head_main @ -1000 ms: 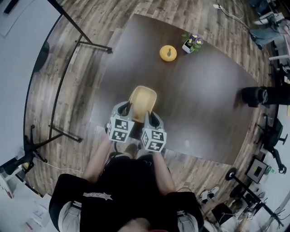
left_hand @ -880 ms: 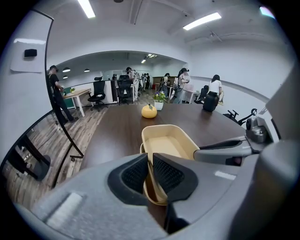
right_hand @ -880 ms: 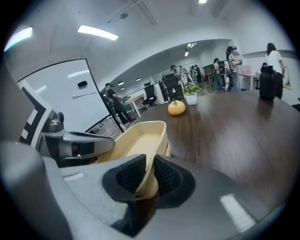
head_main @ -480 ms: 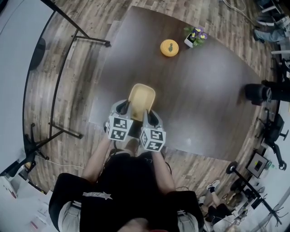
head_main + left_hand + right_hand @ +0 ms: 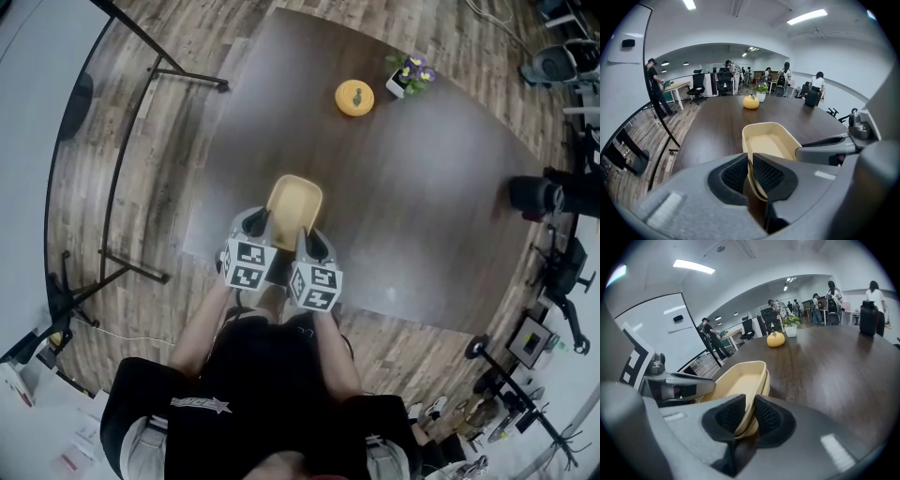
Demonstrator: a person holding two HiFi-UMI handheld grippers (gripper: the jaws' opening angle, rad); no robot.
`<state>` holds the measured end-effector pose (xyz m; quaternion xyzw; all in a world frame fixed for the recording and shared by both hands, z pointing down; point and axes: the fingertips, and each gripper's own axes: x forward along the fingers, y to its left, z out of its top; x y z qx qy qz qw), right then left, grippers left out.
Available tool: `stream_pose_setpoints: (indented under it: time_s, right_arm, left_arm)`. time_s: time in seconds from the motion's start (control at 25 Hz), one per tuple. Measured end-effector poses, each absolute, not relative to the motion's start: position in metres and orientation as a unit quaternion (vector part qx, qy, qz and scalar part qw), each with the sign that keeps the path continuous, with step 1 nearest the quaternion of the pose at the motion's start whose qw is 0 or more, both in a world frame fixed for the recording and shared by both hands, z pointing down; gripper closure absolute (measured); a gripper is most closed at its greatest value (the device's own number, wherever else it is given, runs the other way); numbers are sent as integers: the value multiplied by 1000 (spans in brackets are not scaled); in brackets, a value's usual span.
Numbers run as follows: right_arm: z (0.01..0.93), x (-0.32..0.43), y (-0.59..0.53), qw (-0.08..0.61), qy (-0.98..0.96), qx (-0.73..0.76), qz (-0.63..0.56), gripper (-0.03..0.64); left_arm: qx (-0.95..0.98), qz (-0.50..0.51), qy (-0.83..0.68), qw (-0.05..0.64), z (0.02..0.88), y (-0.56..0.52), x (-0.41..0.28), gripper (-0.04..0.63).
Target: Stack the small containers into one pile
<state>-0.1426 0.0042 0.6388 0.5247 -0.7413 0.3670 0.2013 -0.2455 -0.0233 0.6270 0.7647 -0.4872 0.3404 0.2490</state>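
1. Two handheld grippers share one load at the near edge of a dark table (image 5: 422,206). A cream container (image 5: 294,202) sits between them, straight ahead of the person.

2. The left gripper (image 5: 264,223) has its jaws nearly together, with the pads pressed on the container's left long wall close to the near end. Its own view shows the wall (image 5: 751,161) pinched between the ribbed pads.

3. The right gripper (image 5: 306,240) mirrors that hold on the right long wall. Its jaws stand a shade wider and are also clamped on the wall, with no gap showing at the pads.

4. The right gripper view shows a second rim (image 5: 765,389) under the first, which suggests one container is already nested in another. How many make up the pile cannot be told.

5. The container's long axis runs away from the person toward the far side of the table. Both sets of fingers hold its near end, and most of its length reaches out beyond them.

6. Neither hand is nearer, since they grip level with each other on opposite walls. Any set-down therefore looks like a matched two-hand move that must keep the tub level.

7. No view settles whether the base touches the table or hangs just above it.

8. An orange pumpkin-shaped piece (image 5: 354,97) and a potted plant (image 5: 410,77) stand well apart at the far end.
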Motion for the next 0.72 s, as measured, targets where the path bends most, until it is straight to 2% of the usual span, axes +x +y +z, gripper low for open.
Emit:
stream_pose_setpoints:
  time_s: [0.4,0.48,0.52,0.56,0.6,0.64,0.72]
  right_arm:
    - [642,-141,3,207,-744,521,363,546]
    - [640,-141,3,209,-749,516,358,527]
    - [639,-141,2,210,-753,514,353,485]
    - [637,-140,1,210,-756,514,347,420]
    - [636,-139,0,210,-758,516,340,384]
    - [634,-138,-1,209,-759,518,334,367]
    - [631,-134,-2,207,-761,522,326,356]
  left_arm:
    - [763,338,-489,254,631,-23,-246,551]
    - [764,327,-490,263,631,-24,-245,540]
    - [766,316,-491,268,631,-25,-245,507]
    - [768,306,-491,274,629,-26,-244,434]
    - [769,299,-491,278,628,-27,-244,350]
    - [770,295,-492,280,627,-28,-245,320]
    - [770,292,-496,276,624,-28,-247,302]
